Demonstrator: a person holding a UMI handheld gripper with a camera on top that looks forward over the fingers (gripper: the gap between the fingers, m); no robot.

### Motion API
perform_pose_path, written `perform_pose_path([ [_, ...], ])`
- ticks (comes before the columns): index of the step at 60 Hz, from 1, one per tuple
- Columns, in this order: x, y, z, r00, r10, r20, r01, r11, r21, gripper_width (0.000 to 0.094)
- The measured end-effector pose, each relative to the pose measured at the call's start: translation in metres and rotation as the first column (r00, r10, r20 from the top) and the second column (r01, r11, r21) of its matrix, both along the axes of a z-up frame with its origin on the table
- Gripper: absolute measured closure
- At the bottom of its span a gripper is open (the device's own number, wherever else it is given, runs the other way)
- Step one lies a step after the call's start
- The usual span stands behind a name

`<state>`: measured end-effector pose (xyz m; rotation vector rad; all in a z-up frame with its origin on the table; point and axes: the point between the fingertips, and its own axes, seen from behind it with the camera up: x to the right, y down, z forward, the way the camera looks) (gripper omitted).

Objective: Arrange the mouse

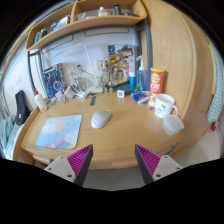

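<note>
A grey computer mouse (pixel 101 119) lies on the wooden desk (pixel 120 135), just right of a pale map-printed mouse mat (pixel 57 131). My gripper (pixel 113 160) hovers above the desk's near edge, well short of the mouse. Its two fingers with magenta pads (pixel 80 158) stand wide apart with nothing between them. The mouse is beyond the fingers, slightly left of the gap's middle.
A white mug (pixel 163 103) and a clear cup (pixel 172 123) stand on the desk's right. An orange box (pixel 157 80), bottles and small clutter line the back. A wooden shelf (pixel 85 27) hangs above. A black object (pixel 22 107) stands at the far left.
</note>
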<state>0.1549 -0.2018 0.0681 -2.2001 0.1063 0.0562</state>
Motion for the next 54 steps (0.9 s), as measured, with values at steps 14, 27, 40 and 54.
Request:
perform_pose_path([
  [14,-0.044,0.086,-0.039,0.999,-0.037,0.008,0.037,0.999,-0.029,0.0082],
  [27,-0.052,0.158,-0.065,0.999,-0.023,0.035,0.025,0.997,-0.075,0.0082],
  [40,-0.064,0.204,-0.070,0.997,0.052,0.054,-0.046,0.993,-0.113,0.0086],
  [54,-0.091,0.231,-0.072,0.987,0.149,0.054,-0.140,0.980,-0.140,0.0186],
])
